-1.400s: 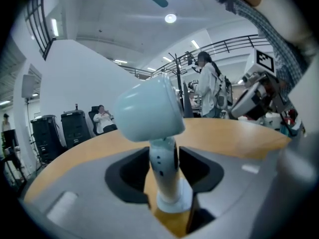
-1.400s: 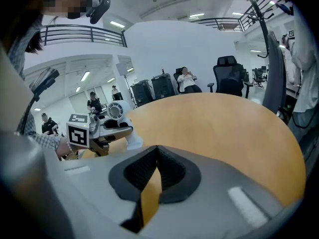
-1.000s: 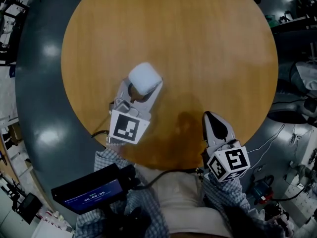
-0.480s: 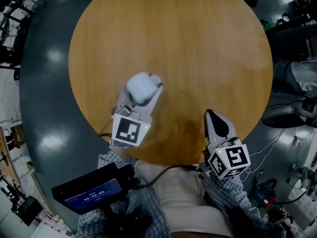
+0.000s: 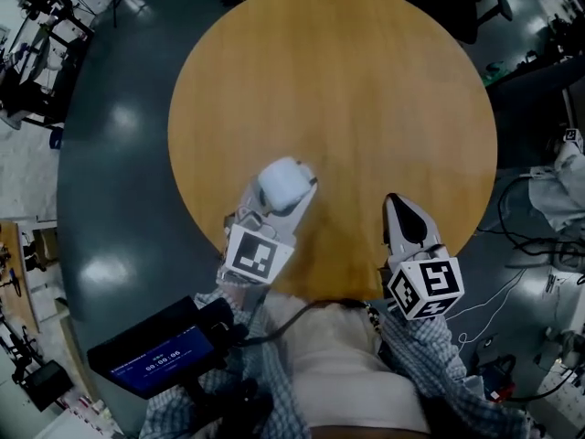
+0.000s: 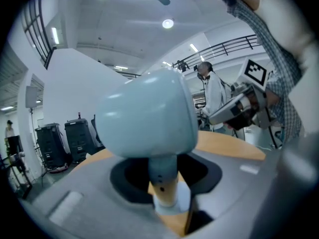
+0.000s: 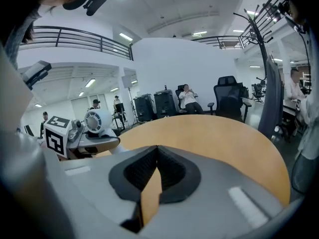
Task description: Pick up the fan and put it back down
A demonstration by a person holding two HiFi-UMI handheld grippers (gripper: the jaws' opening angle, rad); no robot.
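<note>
ok so the left gripper (image 5: 277, 201) has got the fan (image 5: 283, 183); its jaws are clamped on either side of the fan's thin stem (image 6: 163, 176), with the big rounded pale head (image 6: 147, 116) sitting just above and ahead of them; in the left gripper view that head fills most of what's in front of the jaws. There's a small pale base (image 6: 172, 203) right below the grip, down between the jaws, and wood showing under it; can't honestly tell if the base is touching the table (image 5: 366, 80) or not.

The right gripper (image 5: 395, 201) is holding nothing; in the right gripper view its dark pads (image 7: 172, 171) meet at the tips with only a thin wedge of tabletop showing behind them, so it's closed and empty. It hangs over the near edge of the round wooden table, well apart from the fan; from its own camera the fan and the other gripper are off to its left, with that gripper's marker cube (image 7: 56, 136) facing it.

From the head view each gripper's marker cube (image 5: 425, 288) sits on the person's side of the jaws, checked sleeves (image 5: 430, 355) behind them; a small dark screen (image 5: 160, 362) is behind and to the outside of the left gripper.
</note>
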